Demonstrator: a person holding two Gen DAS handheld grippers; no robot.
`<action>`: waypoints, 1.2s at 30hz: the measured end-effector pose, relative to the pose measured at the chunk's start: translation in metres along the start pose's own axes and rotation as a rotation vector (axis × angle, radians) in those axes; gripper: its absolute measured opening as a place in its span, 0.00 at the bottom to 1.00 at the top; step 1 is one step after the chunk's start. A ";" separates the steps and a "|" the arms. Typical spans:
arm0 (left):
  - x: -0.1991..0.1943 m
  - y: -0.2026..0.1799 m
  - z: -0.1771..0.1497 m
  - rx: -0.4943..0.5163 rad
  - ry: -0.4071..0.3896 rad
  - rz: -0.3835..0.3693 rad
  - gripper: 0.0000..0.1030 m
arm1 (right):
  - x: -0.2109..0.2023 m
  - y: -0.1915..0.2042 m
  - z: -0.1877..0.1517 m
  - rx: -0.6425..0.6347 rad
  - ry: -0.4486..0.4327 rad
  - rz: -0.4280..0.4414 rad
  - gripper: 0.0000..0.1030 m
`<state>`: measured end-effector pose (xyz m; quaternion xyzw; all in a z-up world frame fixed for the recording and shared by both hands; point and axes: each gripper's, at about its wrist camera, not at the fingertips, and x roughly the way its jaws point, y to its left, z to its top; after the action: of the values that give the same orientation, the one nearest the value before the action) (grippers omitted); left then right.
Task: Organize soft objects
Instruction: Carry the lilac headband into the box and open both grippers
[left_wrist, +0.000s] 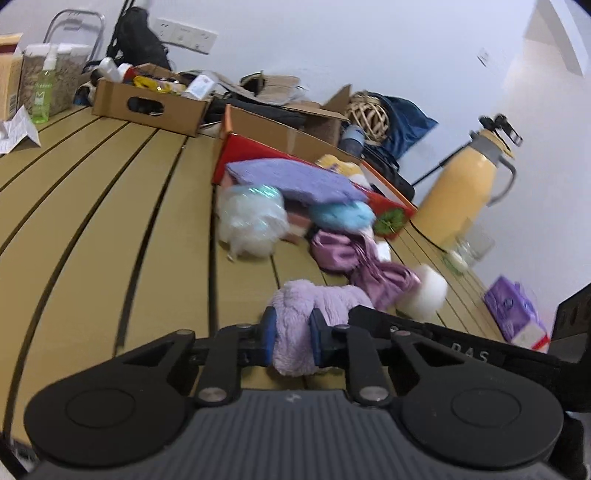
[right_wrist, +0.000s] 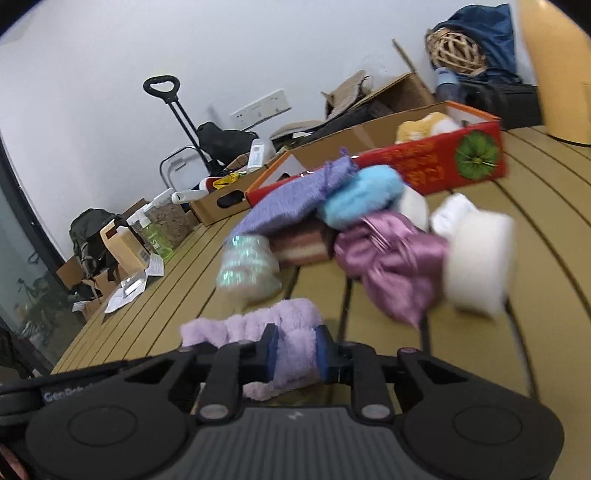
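Fleece band before cloth heap — box behind.

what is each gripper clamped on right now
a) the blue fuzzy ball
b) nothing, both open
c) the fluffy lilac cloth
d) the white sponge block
c: the left gripper and the right gripper each have their blue pads pressed into the fluffy lilac cloth, one at each end of it, while the white sponge block lies free on the table.

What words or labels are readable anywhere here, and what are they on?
"DAS": on the black gripper arm seen from the left wrist.
"Gen Rob", cut off: on the black gripper arm seen from the right wrist.
Gold characters on the red box: too blurred to read.
Green spray bottle label: too blurred to read.
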<state>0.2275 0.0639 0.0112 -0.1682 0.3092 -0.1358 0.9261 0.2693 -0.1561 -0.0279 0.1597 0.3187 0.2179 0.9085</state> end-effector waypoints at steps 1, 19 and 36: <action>-0.002 -0.004 -0.002 0.011 0.003 -0.004 0.18 | -0.008 0.001 -0.004 -0.008 -0.008 -0.005 0.20; 0.109 -0.031 0.261 0.177 -0.149 -0.009 0.17 | 0.053 -0.001 0.259 -0.019 -0.130 0.095 0.18; 0.287 0.050 0.294 0.161 0.036 0.201 0.35 | 0.332 -0.063 0.289 0.140 0.223 -0.103 0.24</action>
<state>0.6383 0.0738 0.0616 -0.0589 0.3291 -0.0699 0.9398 0.7081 -0.0878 -0.0088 0.1807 0.4399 0.1646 0.8641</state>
